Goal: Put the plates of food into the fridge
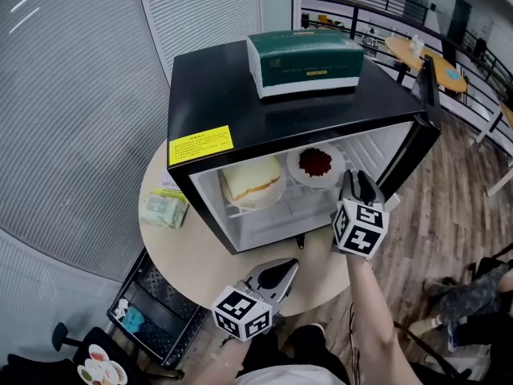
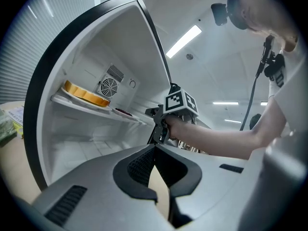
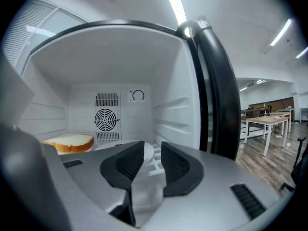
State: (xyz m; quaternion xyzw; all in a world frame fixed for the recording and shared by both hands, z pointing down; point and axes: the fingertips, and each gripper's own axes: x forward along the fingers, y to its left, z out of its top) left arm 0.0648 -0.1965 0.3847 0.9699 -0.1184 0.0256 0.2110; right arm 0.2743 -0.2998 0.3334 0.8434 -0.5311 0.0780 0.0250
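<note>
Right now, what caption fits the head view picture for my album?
A cake plate and a red-topped plate sit inside the open fridge, the open right gripper just in front.

Two plates, one fridge, one box

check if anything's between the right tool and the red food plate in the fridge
Nothing visible does. The right tool hangs at the open front of the fridge, jaws apart and empty, right beside the plate of red food inside.

Nothing reads clearly: the yellow label on the fridge, left of the right claw, is too small.
</note>
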